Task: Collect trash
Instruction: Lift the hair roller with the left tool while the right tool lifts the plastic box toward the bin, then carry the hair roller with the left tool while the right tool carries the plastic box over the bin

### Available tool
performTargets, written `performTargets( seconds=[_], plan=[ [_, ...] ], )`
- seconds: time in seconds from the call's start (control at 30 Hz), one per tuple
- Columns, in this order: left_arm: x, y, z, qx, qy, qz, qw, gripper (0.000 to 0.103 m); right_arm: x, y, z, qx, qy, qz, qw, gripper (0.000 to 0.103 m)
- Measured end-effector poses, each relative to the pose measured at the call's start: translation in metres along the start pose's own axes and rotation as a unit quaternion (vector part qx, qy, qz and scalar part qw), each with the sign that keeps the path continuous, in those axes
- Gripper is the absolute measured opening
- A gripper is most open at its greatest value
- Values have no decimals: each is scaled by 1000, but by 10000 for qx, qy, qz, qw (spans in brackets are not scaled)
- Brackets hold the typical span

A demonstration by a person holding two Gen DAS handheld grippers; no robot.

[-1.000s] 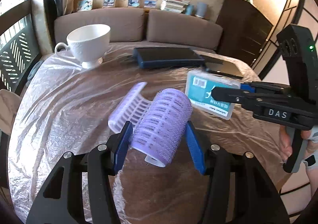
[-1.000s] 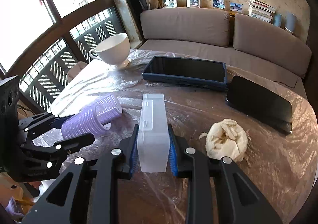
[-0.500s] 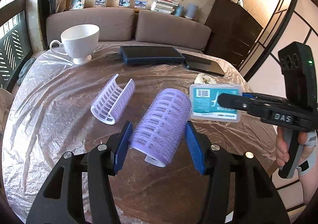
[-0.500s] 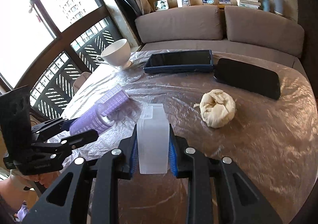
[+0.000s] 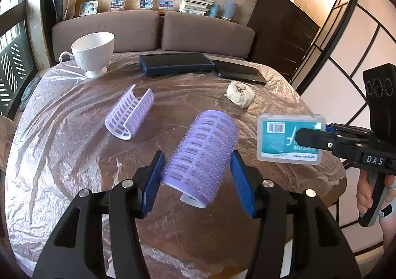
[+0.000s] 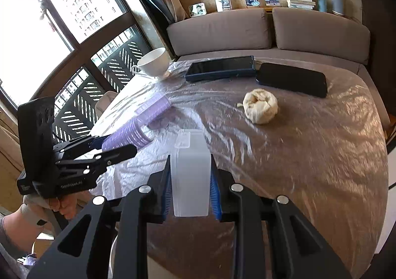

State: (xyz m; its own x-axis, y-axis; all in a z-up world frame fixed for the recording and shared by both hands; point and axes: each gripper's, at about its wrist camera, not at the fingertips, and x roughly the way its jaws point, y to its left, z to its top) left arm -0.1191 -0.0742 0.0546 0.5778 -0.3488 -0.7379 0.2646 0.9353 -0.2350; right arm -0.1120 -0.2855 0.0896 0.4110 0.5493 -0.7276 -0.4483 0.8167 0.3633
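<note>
The left gripper [image 5: 198,175] pinches a purple hair roller [image 5: 201,155] between its blue pads, lifted, it seems, off the table [image 5: 74,155]. The right gripper [image 6: 190,180] clamps a clear plastic box [image 6: 190,172] (teal label). Ahead of both jaws lies a crumpled tissue [image 6: 260,109].

A round wooden table [image 5: 74,180] is covered by a crinkled clear plastic sheet [image 5: 44,155]. On it are set a white teacup [image 5: 92,52] at the far left, a blue-cased tablet [image 5: 175,63] touching a black phone [image 5: 238,74], a crumpled tissue ball [image 5: 240,94], and a purple roller clip [image 5: 130,114].
</note>
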Motion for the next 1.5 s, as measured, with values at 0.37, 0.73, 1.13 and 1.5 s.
performTargets(
  seconds=[0.37,0.73,1.13,1.5],
  plan=[
    [-14,-11,-23,100,168,-19,9998,55,-25,6,-31,42,101,-52,9999,26],
    [-28,-29,-47,411,365,61,9985,55,-46,17,-55,-35,226,12,9997,26],
    [-43,-37,-73,580,507,160,9969,55,-58,33,-83,-106,437,140,9989,26],
    [-53,-45,-97,833,720,131,9938,55,-61,46,-105,-242,727,219,9968,26]
  ],
)
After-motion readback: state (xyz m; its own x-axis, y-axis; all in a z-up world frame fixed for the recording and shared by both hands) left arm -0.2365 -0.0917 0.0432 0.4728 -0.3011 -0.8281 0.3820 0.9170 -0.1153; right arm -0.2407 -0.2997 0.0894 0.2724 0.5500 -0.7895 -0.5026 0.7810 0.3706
